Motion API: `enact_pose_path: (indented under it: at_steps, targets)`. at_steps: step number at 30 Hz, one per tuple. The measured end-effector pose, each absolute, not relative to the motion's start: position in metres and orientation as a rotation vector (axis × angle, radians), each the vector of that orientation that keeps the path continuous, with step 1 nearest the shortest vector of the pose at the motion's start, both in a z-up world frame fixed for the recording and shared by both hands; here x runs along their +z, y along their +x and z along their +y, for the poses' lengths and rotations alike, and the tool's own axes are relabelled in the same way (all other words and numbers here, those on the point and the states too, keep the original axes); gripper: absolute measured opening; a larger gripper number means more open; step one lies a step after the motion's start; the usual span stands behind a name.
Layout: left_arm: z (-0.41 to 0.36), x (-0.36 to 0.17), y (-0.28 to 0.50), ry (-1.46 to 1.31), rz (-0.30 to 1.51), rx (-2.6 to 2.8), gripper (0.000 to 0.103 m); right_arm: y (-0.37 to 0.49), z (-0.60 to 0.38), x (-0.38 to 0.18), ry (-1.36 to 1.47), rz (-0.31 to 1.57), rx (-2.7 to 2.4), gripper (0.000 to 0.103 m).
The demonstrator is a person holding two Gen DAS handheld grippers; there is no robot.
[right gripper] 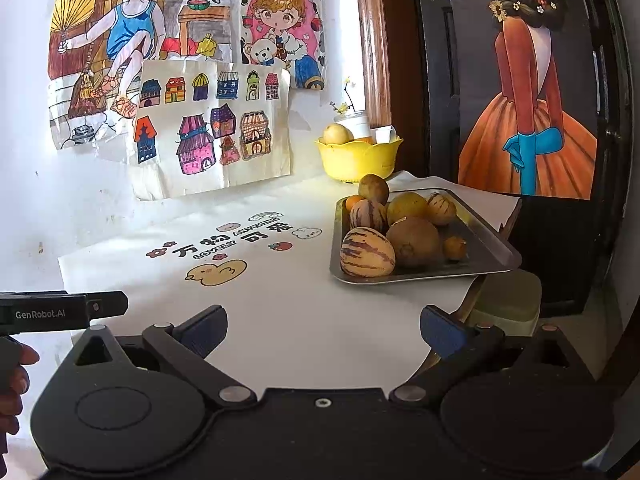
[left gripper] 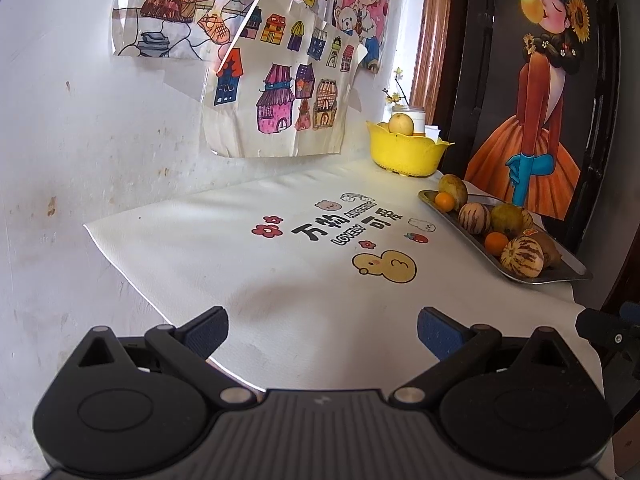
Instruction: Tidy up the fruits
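Note:
A metal tray (right gripper: 486, 254) on the table's right side holds several fruits: striped melons (right gripper: 367, 253), a brown round fruit (right gripper: 412, 241), yellow-green fruits (right gripper: 407, 207) and small oranges (right gripper: 455, 247). The tray also shows in the left wrist view (left gripper: 472, 236). A yellow bowl (right gripper: 357, 158) at the back holds a pale round fruit (right gripper: 337, 134); the bowl shows in the left wrist view too (left gripper: 404, 152). My left gripper (left gripper: 322, 332) is open and empty above the cloth. My right gripper (right gripper: 323, 330) is open and empty, short of the tray.
A white cloth (left gripper: 280, 280) with a printed duck and lettering covers the table. Children's drawings (right gripper: 208, 136) hang on the white wall behind. A jar with flowers (right gripper: 358, 122) stands behind the bowl. A large painting (right gripper: 532, 120) leans at the right.

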State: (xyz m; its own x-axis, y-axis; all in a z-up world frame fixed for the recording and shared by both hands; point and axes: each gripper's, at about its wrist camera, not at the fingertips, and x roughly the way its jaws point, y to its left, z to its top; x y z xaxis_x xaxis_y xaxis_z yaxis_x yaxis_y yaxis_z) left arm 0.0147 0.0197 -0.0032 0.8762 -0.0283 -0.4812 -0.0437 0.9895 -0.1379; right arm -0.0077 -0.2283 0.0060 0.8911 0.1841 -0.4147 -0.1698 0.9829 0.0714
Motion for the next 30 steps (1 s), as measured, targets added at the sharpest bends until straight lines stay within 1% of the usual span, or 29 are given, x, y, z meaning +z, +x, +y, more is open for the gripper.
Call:
enact_pose_path:
  at_steps: [20, 30]
  targets:
    - [0.0150, -0.0030, 0.0153, -0.105, 0.529, 0.044, 0.103, -0.0070, -0.2266, 0.0028, 0.034, 0.443, 0.189, 0.102]
    - [0.0148, -0.0006, 0.0128, -0.102, 0.512, 0.021, 0.103, -0.0077, -0.2250, 0.0017, 0.032, 0.445, 0.192, 0.102]
